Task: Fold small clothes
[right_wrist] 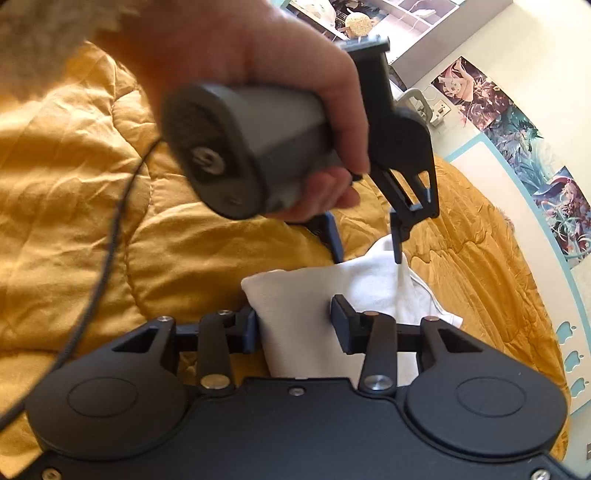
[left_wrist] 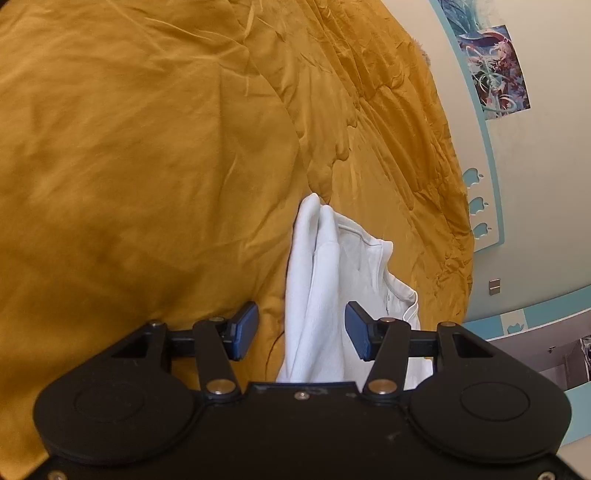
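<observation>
A small white garment (left_wrist: 317,280) lies folded into a long narrow shape on the mustard quilt (left_wrist: 147,147). In the left wrist view my left gripper (left_wrist: 301,332) is open, its blue pads standing apart on either side of the garment's near end without pressing it. In the right wrist view the white garment (right_wrist: 295,295) fills the gap of my right gripper (right_wrist: 295,328), lying flat; the pads do not pinch it, so it is open. A hand (right_wrist: 258,55) holds the left gripper (right_wrist: 365,240) just above the garment's far end.
The quilt (right_wrist: 74,184) covers the whole bed and is wrinkled. A black cable (right_wrist: 118,206) hangs at the left. A pale wall with blue trim and posters (left_wrist: 495,70) borders the bed on the right; shelves (right_wrist: 406,14) stand behind.
</observation>
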Motion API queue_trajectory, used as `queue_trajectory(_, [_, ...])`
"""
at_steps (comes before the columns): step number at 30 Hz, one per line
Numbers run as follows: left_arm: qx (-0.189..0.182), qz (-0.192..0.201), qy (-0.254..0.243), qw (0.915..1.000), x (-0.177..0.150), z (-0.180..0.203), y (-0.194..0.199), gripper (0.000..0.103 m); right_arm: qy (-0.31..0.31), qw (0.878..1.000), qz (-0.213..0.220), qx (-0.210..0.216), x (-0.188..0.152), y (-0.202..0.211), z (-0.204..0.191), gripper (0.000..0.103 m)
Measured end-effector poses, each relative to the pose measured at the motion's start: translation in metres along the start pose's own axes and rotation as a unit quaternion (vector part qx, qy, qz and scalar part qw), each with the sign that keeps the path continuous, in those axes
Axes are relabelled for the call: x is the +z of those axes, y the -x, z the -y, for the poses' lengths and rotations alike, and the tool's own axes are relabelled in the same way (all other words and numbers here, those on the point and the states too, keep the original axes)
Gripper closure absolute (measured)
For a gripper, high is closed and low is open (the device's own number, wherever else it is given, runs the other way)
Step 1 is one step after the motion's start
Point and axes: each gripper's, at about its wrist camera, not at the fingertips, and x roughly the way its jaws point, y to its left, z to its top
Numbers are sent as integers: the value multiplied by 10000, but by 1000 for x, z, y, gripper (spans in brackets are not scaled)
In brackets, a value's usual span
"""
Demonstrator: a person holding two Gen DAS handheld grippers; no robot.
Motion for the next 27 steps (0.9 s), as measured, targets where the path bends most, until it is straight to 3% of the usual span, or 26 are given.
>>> queue_trajectory(8, [-109,-327,362,9987,32,12,-56,48,-347,9992,-96,187,5,-16,21,62])
queue_trajectory(13, [87,-634,136,9979,45,28,-78,54,-385,9990,-147,177,9,-27,26,62])
queue_trajectory(17, [152,-663,172,9975,47,29,-82,58,-372,9990,-153,188,8,-27,26,62])
queue_trajectory(19, [193,-650,75,9977,46,29,-83,66,-383,9989,-164,198,7,-25,23,63])
queue_trajectory(20, [313,-656,43,9973,46,28,-83,89,-414,9987,-169,227,7,-25,24,65])
queue_trajectory(22, [225,-652,142,9975,45,22,-83,90,-541,9978,-233,320,7,-23,25,74])
queue_trajectory(27, [124,-538,149,9984,43,26,-76,91,-830,9954,-284,381,9,-22,32,85])
